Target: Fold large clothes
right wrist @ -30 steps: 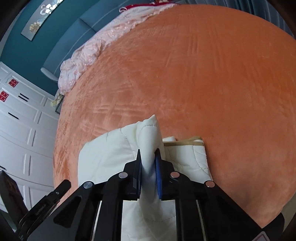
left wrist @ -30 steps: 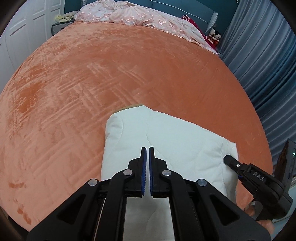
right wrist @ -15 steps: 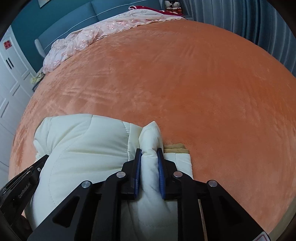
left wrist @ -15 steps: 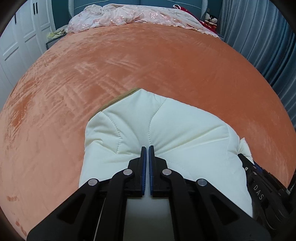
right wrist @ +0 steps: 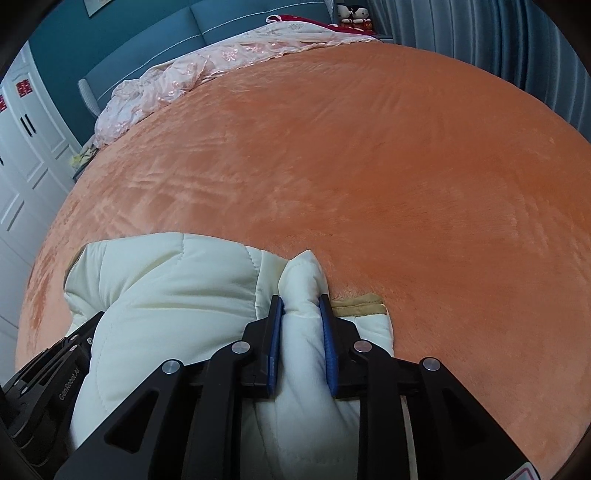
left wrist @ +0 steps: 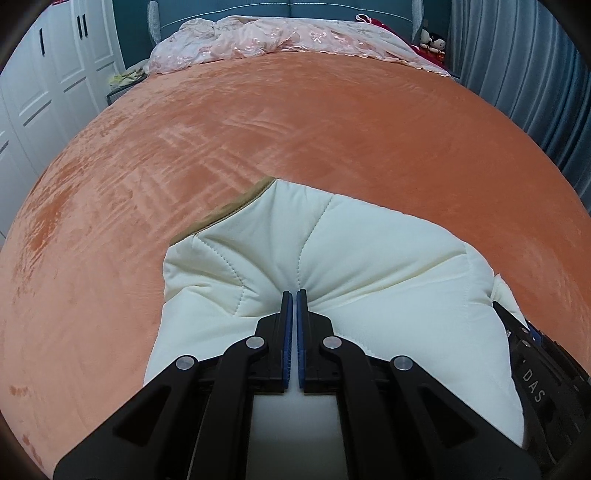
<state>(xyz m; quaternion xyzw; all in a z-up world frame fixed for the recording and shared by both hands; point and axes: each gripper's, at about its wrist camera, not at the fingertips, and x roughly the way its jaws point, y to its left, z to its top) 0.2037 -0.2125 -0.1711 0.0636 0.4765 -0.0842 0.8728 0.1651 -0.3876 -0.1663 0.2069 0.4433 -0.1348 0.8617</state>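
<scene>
A cream quilted padded garment [left wrist: 354, 254] with a tan lining edge lies folded on the orange bedspread [left wrist: 295, 122]. My left gripper [left wrist: 294, 295] is shut, pinching the garment's near edge so the fabric puckers around the tips. My right gripper [right wrist: 301, 301] is shut on a thick fold of the same garment [right wrist: 166, 280] at its right end. The right gripper's body shows at the lower right of the left wrist view [left wrist: 535, 373]. The left gripper's body shows at the lower left of the right wrist view [right wrist: 48, 373].
A pink lace blanket [left wrist: 288, 37] is heaped at the bed's head against a teal headboard [right wrist: 229, 22]. White wardrobe doors [left wrist: 40, 81] stand on the left, blue-grey curtains [left wrist: 524, 74] on the right. Plush toys [left wrist: 432, 38] sit by the curtain.
Both grippers have lifted and tilted up with the garment's near edge, which now bunches higher. Both stay shut on it.
</scene>
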